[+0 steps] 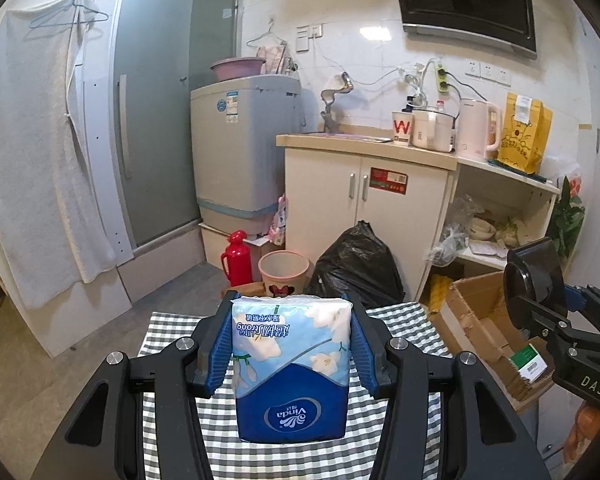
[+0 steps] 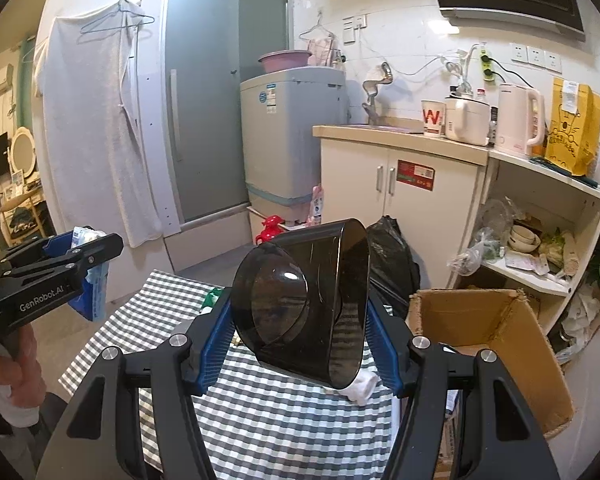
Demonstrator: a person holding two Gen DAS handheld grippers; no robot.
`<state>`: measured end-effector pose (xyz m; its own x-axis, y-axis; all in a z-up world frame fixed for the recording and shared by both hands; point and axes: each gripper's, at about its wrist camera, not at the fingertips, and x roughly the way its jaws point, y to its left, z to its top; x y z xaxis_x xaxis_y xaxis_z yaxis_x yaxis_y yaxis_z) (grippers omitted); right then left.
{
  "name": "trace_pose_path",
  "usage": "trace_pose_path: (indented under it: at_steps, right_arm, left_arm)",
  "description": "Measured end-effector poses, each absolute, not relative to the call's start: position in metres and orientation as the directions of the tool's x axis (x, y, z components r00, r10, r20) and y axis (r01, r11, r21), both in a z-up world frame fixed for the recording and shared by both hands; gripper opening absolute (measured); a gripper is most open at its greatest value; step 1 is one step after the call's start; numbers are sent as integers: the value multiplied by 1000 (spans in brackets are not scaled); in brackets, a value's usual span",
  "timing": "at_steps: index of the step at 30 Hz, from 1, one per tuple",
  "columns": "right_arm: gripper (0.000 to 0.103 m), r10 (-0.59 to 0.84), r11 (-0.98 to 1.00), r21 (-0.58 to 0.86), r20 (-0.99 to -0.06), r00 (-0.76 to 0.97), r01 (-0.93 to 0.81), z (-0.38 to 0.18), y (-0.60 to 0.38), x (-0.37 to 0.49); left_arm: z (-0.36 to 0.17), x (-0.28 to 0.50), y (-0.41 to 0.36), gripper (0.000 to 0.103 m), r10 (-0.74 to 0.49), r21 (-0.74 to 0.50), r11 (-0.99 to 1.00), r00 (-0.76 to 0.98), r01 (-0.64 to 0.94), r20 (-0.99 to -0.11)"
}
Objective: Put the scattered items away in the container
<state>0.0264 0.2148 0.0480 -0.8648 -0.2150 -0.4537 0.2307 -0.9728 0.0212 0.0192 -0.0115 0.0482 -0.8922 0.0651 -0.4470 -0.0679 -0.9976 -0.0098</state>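
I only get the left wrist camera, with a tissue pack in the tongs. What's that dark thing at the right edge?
Observer: A smoky, see-through plastic cup, clamped in the right tongs.
Operator: Is anything lying on the table under it?
Observer: Yes, a white cloth bundle lies on the checked tablecloth just below the cup.
Operator: Who holds the tongs I'm looking through?
Observer: A hand grips the handle of the left tongs, which are clamped on the tissue pack.
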Motion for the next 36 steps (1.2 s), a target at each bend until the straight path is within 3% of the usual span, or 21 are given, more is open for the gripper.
trace_pose_path:
  at_steps: [36]
  right_arm:
    - [61, 48, -999, 1, -446, -894, -54, 58, 347, 31]
  left_arm:
    - [46, -25, 130, 52, 284, -32, -952, -843, -303, -457]
